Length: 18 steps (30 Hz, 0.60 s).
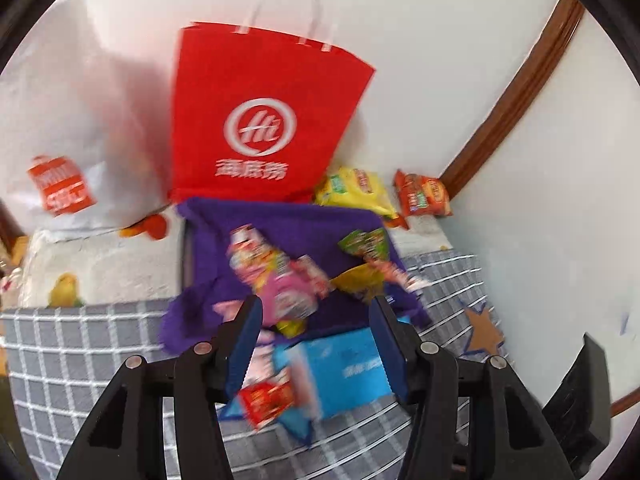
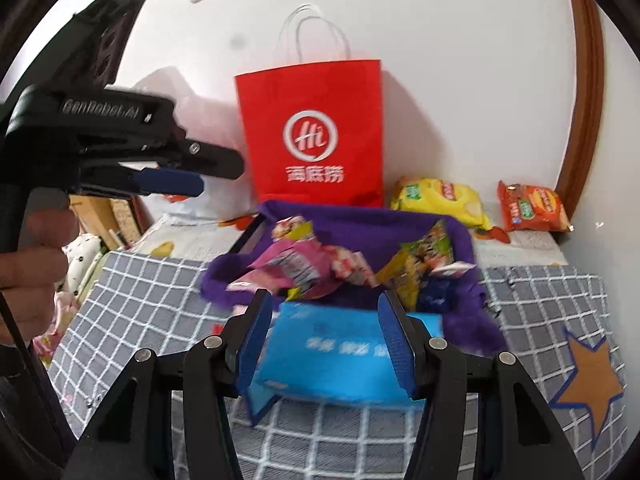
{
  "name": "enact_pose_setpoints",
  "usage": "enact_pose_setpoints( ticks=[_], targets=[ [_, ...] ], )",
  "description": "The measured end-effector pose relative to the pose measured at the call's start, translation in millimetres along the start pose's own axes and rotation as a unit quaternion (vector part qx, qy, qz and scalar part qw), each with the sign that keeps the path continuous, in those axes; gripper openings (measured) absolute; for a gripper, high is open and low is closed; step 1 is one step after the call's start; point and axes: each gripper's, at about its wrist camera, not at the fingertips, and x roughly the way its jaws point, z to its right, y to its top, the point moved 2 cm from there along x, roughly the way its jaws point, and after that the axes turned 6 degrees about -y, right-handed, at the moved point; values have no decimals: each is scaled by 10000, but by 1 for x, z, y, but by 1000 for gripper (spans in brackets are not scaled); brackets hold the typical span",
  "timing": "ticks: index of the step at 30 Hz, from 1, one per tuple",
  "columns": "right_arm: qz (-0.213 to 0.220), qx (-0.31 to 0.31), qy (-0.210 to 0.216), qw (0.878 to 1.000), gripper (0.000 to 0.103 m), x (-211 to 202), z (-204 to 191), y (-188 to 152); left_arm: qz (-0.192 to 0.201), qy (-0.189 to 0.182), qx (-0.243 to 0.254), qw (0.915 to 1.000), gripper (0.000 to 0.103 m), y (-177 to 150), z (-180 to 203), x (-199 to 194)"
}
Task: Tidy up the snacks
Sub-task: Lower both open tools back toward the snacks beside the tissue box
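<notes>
A heap of small snack packets [image 1: 280, 276] [image 2: 316, 268] lies on a purple cloth [image 1: 280, 224] [image 2: 360, 220] on the bed. A blue box [image 1: 344, 368] [image 2: 344, 356] lies open-ended in front of the cloth. A small red packet [image 1: 268, 398] lies by the box. My left gripper [image 1: 316, 320] is open and empty above the box and heap. My right gripper [image 2: 324, 316] is open and empty above the blue box. The left gripper also shows from the side in the right wrist view [image 2: 192, 176], raised at the left.
A red paper bag [image 1: 256, 120] [image 2: 312, 132] stands against the wall behind the cloth. A yellow snack bag [image 1: 356, 190] [image 2: 440, 200] and an orange one [image 1: 422, 194] [image 2: 532, 208] lie to its right. A white plastic bag [image 1: 72, 140] sits left. The bedspread [image 2: 140, 304] is grey checked.
</notes>
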Motion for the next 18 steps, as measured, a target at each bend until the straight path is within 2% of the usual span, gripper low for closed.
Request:
enact_pose_setpoints(
  ticks=[8,12,18],
  targets=[
    [-161,-186,324,9992,54,6,-48,-22,-66,572,-401,9975,53,-49,-68,-23],
    [-278,-453,368,9979,51,16,-75,-33,-122,654,-602,9960,53,-67,-94,-28],
    [-560,-968,200,9935,51,45,-107,-46,-174,709,-784,9942,53,-87,-122,-26]
  ],
)
